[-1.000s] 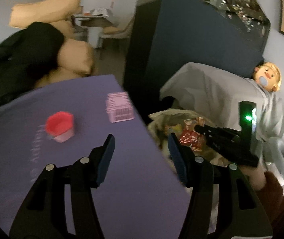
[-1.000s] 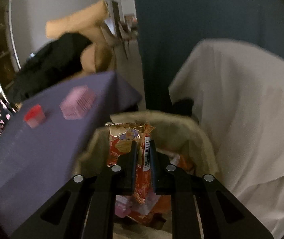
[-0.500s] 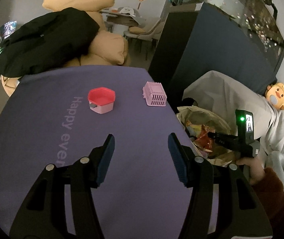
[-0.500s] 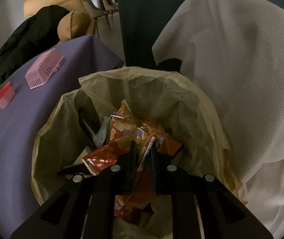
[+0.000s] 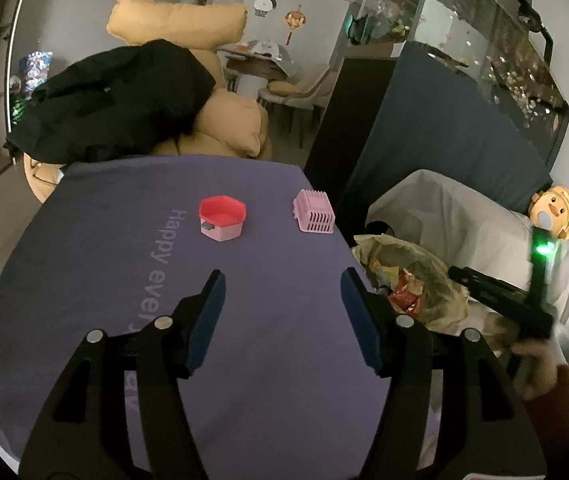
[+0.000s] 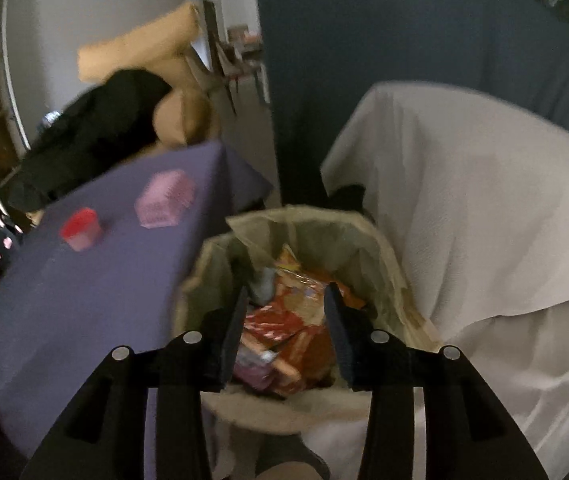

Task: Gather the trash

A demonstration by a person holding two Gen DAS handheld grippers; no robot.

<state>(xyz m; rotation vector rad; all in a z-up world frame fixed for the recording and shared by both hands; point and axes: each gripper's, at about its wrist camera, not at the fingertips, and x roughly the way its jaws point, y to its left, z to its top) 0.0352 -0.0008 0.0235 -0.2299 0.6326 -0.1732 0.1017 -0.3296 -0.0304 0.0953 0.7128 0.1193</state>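
A bin lined with a pale bag [image 6: 348,236] stands beside the purple-clothed table [image 6: 84,300] and holds several red and orange snack wrappers [image 6: 296,320]. My right gripper [image 6: 286,300] hovers above the bin mouth, its jaws opening, with nothing pressed between them; the wrappers lie below in the bin. In the left wrist view the same bin [image 5: 428,264] sits at the table's right edge, with the right gripper [image 5: 496,292] over it. My left gripper [image 5: 282,280] is over the table [image 5: 268,360], jaws opening and empty.
A red-lidded pink pot [image 5: 222,218] and a small pink basket [image 5: 314,216] sit on the far part of the table. A white-draped seat [image 6: 464,200] stands right of the bin, a dark blue cabinet [image 5: 436,128] behind it. Cushions and a black garment [image 5: 116,96] lie beyond the table.
My right gripper dipped into the bin holding a snack wrapper, then opened and rose, leaving the wrapper in the bin. The left gripper swung left to face across the table.
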